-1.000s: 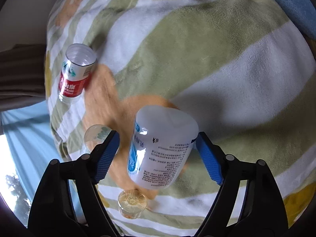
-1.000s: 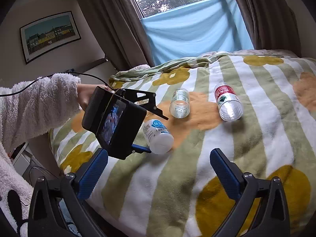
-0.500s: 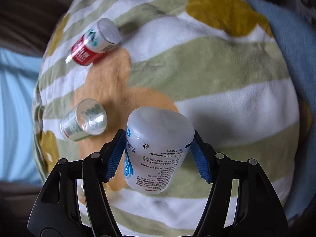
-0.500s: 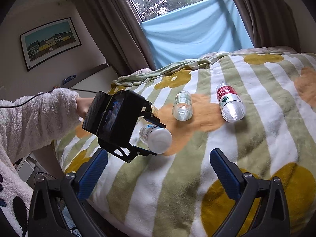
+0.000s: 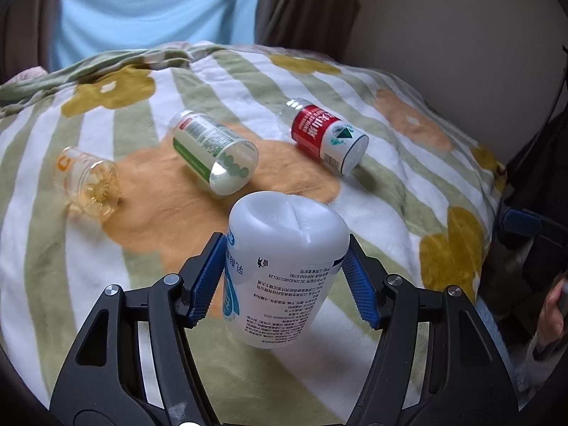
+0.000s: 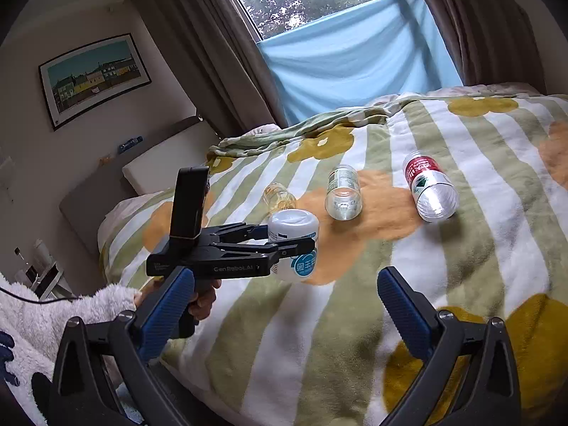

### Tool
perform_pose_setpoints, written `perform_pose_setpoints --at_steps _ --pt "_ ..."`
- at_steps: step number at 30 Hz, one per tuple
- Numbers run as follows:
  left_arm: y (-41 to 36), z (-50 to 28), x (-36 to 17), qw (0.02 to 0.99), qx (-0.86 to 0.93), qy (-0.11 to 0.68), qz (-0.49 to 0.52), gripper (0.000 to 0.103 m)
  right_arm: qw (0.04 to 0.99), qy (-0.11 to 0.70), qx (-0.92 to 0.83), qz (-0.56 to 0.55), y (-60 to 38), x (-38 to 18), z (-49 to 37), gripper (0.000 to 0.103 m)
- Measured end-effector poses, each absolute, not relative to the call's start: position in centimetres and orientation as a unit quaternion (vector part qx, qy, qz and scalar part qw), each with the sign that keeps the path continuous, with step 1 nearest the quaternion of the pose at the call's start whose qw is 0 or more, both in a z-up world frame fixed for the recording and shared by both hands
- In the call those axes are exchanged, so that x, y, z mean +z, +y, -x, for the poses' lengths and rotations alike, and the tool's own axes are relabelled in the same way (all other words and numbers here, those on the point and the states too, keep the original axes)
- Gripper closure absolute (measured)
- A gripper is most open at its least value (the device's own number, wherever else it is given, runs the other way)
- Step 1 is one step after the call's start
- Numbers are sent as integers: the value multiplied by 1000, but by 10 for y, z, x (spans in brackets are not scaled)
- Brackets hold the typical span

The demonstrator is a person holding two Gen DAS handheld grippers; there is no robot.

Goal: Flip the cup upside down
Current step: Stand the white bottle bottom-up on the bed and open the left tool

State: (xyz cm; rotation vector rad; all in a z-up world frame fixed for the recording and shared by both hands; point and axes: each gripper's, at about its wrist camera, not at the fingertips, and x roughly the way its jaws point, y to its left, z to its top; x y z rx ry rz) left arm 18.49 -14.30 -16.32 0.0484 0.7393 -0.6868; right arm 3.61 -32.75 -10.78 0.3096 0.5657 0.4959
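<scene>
A white plastic cup point(image 5: 284, 277) with printed text and a blue logo sits between the blue pads of my left gripper point(image 5: 284, 248), which is shut on it. Its closed base faces up and the print reads inverted. In the right wrist view the same cup point(image 6: 294, 225) hangs just above the striped blanket point(image 6: 479, 248), gripped from the left by my left gripper point(image 6: 289, 236), which is level. My right gripper point(image 6: 284, 273) stands open near the bed's front edge, nothing between its fingers.
Three other cups lie on their sides on the blanket behind: a green-labelled one point(image 5: 213, 152), a red-labelled one point(image 5: 326, 138) and a small orange one point(image 5: 88, 181). A hand point(image 6: 202, 301) in a fluffy white sleeve point(image 6: 53, 319) holds the left gripper. Curtains and a blue sheet stand beyond.
The left gripper closed on the white cup, then swung from pointing down at the blanket to level, turning the cup base up. The right gripper stayed nearly still.
</scene>
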Motion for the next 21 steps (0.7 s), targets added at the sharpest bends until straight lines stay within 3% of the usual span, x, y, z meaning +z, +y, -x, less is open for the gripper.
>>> perform_pose_setpoints --at_steps 12,21 --pt "-136 -173 -192 896 -263 356 33 41 920 283 241 -127 -313 -112 -36 0" --pt "-137 -162 -189 888 -260 380 -4 41 919 283 243 -124 -309 -113 -35 0"
